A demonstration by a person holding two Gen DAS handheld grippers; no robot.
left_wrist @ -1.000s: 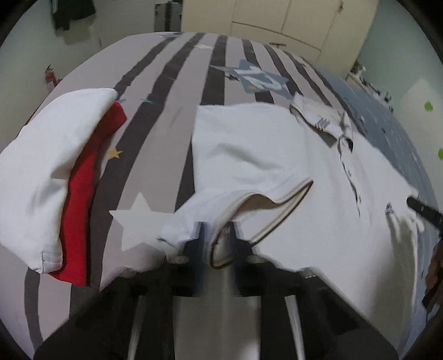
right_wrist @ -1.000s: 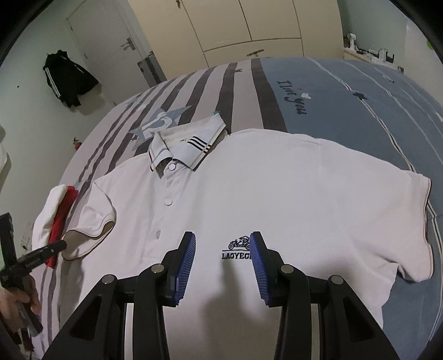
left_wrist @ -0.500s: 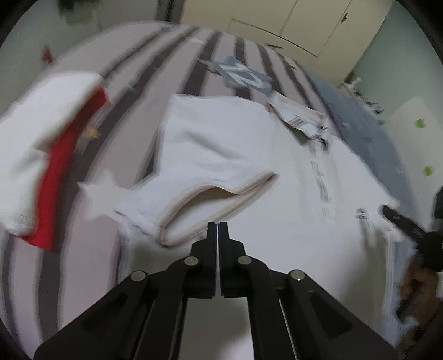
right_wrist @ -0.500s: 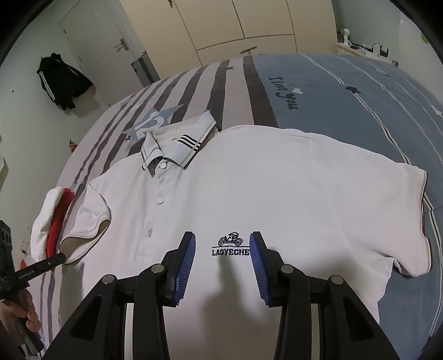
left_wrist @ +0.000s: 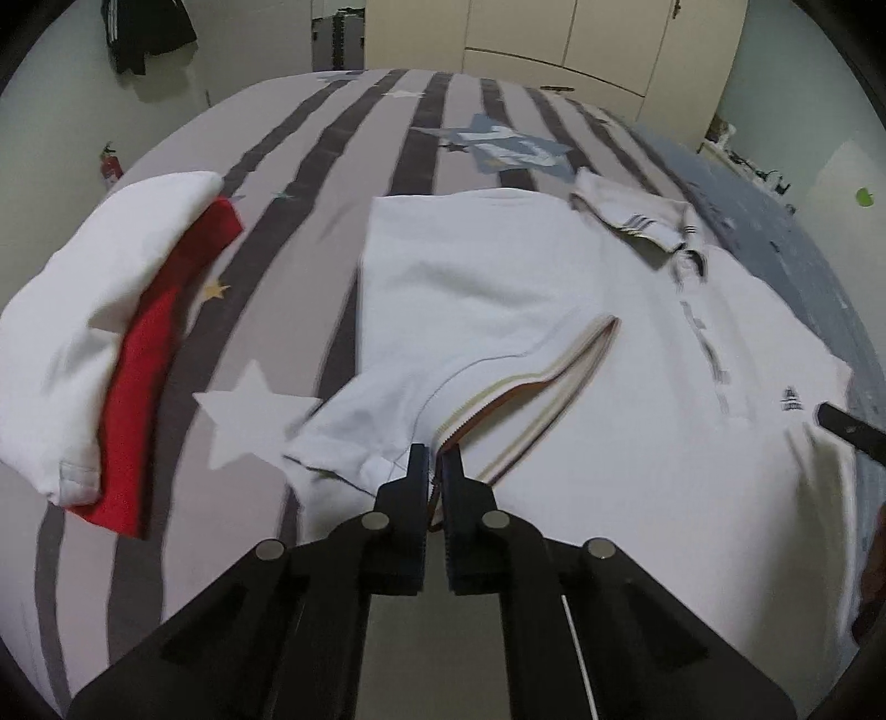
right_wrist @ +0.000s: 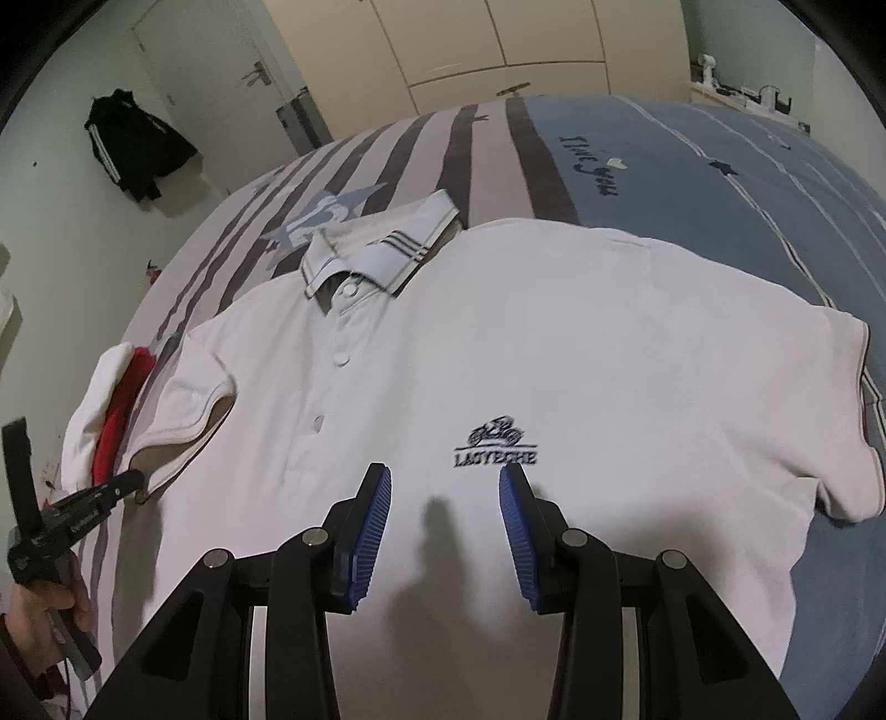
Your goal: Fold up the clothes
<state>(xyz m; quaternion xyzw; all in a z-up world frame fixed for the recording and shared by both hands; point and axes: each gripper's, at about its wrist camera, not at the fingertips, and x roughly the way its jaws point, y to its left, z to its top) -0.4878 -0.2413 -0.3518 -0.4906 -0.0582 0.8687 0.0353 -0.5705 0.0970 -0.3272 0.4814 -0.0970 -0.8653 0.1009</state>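
Pinching the sleeve (left_wrist: 470, 382) hem, the left gripper (left_wrist: 434, 462) is sitting at the shirt's (right_wrist: 498, 343) left edge, its body stretching rightward beneath the spread right gripper (right_wrist: 444, 487).

Home bedroom, bed (right_wrist: 692, 183), wardrobe (right_wrist: 498, 39)

Matt white cloth polo shirt (right_wrist: 498, 343) lies on soft striped fabric bedspread (left_wrist: 310, 221); ribbed blue tongs pads (right_wrist: 374, 531).
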